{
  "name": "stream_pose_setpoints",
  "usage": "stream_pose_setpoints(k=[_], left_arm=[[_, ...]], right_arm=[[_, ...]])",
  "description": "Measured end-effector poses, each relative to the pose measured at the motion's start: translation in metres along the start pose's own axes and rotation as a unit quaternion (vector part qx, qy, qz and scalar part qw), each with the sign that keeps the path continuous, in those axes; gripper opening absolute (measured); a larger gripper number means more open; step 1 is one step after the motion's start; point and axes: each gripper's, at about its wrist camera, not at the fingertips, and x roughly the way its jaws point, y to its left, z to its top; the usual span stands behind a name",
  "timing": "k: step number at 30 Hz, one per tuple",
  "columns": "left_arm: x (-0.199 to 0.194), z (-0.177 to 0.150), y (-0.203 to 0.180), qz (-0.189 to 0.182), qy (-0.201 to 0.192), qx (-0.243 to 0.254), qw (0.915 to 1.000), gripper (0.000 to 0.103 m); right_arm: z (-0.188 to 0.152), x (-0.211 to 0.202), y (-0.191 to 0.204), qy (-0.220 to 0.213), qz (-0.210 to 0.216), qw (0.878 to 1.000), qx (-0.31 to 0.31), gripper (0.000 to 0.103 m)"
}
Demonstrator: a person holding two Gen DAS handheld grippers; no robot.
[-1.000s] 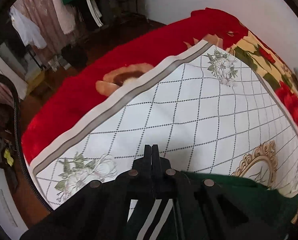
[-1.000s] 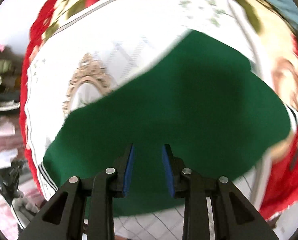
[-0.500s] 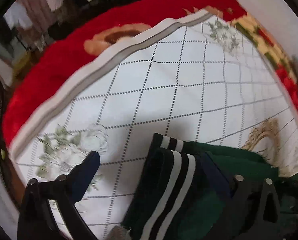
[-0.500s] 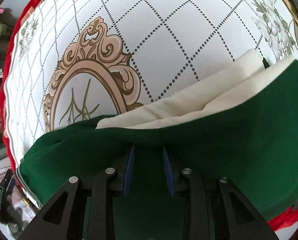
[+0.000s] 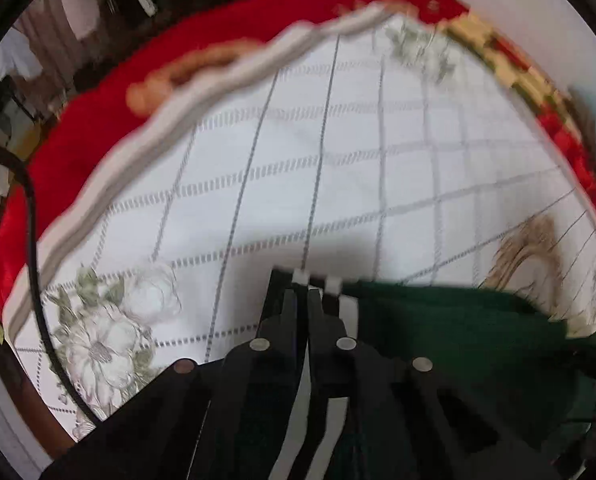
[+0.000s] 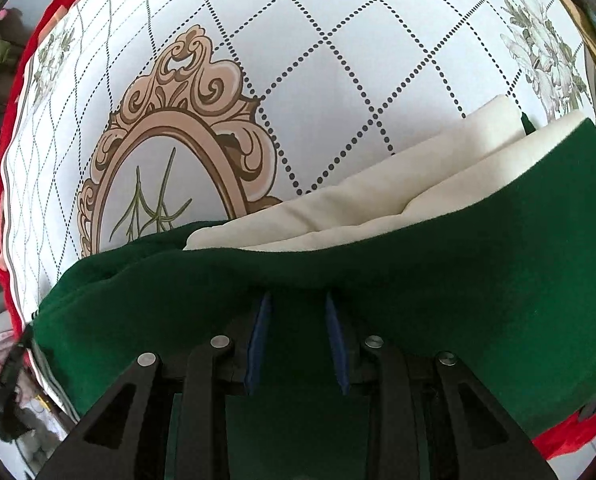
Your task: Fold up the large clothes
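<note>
A dark green jacket [image 6: 438,280] with cream sleeves [image 6: 378,196] lies folded on the white quilted sheet [image 6: 318,40]. My right gripper [image 6: 298,300] is partly open, its blue pads [image 6: 258,340] around a fold of green cloth. In the left wrist view the jacket [image 5: 458,332] lies at the lower right, with its black and white striped hem [image 5: 318,284] at my left gripper [image 5: 302,300]. The left gripper is shut on that striped hem.
The sheet [image 5: 298,160] covers a red floral blanket [image 5: 78,140] on a bed. A black cable [image 5: 34,260] hangs at the left. Hanging clothes [image 5: 78,20] and a dark floor lie beyond the bed's far edge. A beige ornate frame print [image 6: 170,152] marks the sheet.
My left gripper was wide open over the striped hem half a second ago and has now shut on it. The right gripper has stayed on the green fold.
</note>
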Motion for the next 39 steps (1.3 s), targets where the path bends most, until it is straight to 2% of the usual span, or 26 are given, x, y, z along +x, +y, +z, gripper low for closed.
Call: stream_pose_setpoints(k=[4, 6, 8, 12, 13, 16, 18, 19, 21, 22, 23, 24, 28, 31, 33, 34, 36, 38, 39], left_arm=[[-0.037, 0.014, -0.003, -0.002, -0.048, -0.018, 0.9987, 0.0], [-0.051, 0.029, 0.003, 0.018, -0.084, -0.02, 0.9961, 0.0], [-0.038, 0.044, 0.015, 0.017, -0.07, -0.039, 0.9967, 0.0], [0.001, 0.051, 0.026, -0.015, 0.016, -0.057, 0.9981, 0.001], [0.003, 0.046, 0.025, -0.011, 0.027, -0.048, 0.9984, 0.004], [0.008, 0.03, 0.017, 0.008, 0.062, -0.021, 0.9978, 0.004], [0.008, 0.02, 0.014, 0.007, 0.075, -0.002, 0.9972, 0.004], [0.006, 0.017, 0.014, 0.008, 0.074, 0.004, 0.9972, 0.006], [0.005, 0.012, 0.013, 0.006, 0.073, 0.015, 0.9972, 0.017], [0.007, 0.009, 0.012, 0.003, 0.076, 0.017, 0.997, 0.043], [0.01, 0.008, 0.012, -0.001, 0.082, 0.018, 0.9964, 0.092], [0.012, 0.006, 0.012, -0.012, 0.089, 0.017, 0.9958, 0.103], [0.027, 0.0, 0.01, -0.031, 0.107, 0.019, 0.9936, 0.103], [0.046, -0.006, 0.013, -0.05, 0.124, 0.0, 0.991, 0.103], [0.047, -0.006, 0.013, -0.058, 0.112, -0.011, 0.992, 0.098], [0.045, -0.006, 0.01, -0.059, 0.105, -0.006, 0.9927, 0.079], [0.036, -0.009, -0.007, -0.037, 0.086, 0.035, 0.9951, 0.058], [0.019, -0.016, -0.026, -0.011, 0.05, 0.081, 0.9954, 0.019], [0.008, -0.018, -0.033, -0.001, 0.028, 0.093, 0.9953, 0.017]], right_arm=[[-0.001, -0.003, -0.005, -0.002, 0.006, 1.0, 0.006, 0.031], [-0.001, -0.003, -0.006, -0.002, 0.009, 1.0, 0.008, 0.03], [0.0, -0.003, -0.007, -0.004, 0.013, 1.0, 0.009, 0.031], [-0.003, -0.013, -0.007, -0.011, 0.021, 1.0, 0.008, 0.031], [-0.005, -0.018, -0.006, -0.012, 0.023, 1.0, 0.003, 0.031], [-0.012, -0.035, 0.003, -0.014, 0.032, 0.999, -0.024, 0.031], [-0.016, -0.043, 0.01, -0.012, 0.031, 0.999, -0.043, 0.038], [-0.017, -0.044, 0.013, -0.01, 0.03, 0.998, -0.05, 0.038], [-0.019, -0.045, 0.019, -0.005, 0.03, 0.998, -0.059, 0.038], [-0.017, -0.045, 0.021, -0.002, 0.029, 0.998, -0.061, 0.038], [-0.017, -0.044, 0.022, 0.0, 0.028, 0.998, -0.062, 0.038], [-0.016, -0.042, 0.023, 0.002, 0.024, 0.998, -0.062, 0.038], [-0.013, -0.039, 0.023, 0.002, 0.027, 0.998, -0.052, 0.038], [-0.011, -0.037, 0.021, 0.002, 0.028, 0.998, -0.05, 0.038], [-0.011, -0.035, 0.019, 0.006, 0.025, 0.998, -0.05, 0.038], [-0.011, -0.034, 0.018, 0.008, 0.025, 0.998, -0.049, 0.038], [-0.012, -0.03, 0.018, 0.011, 0.022, 0.999, -0.049, 0.038], [-0.013, -0.028, 0.015, 0.011, 0.017, 0.999, -0.049, 0.038], [-0.014, -0.026, 0.014, 0.012, 0.014, 0.999, -0.048, 0.038]])
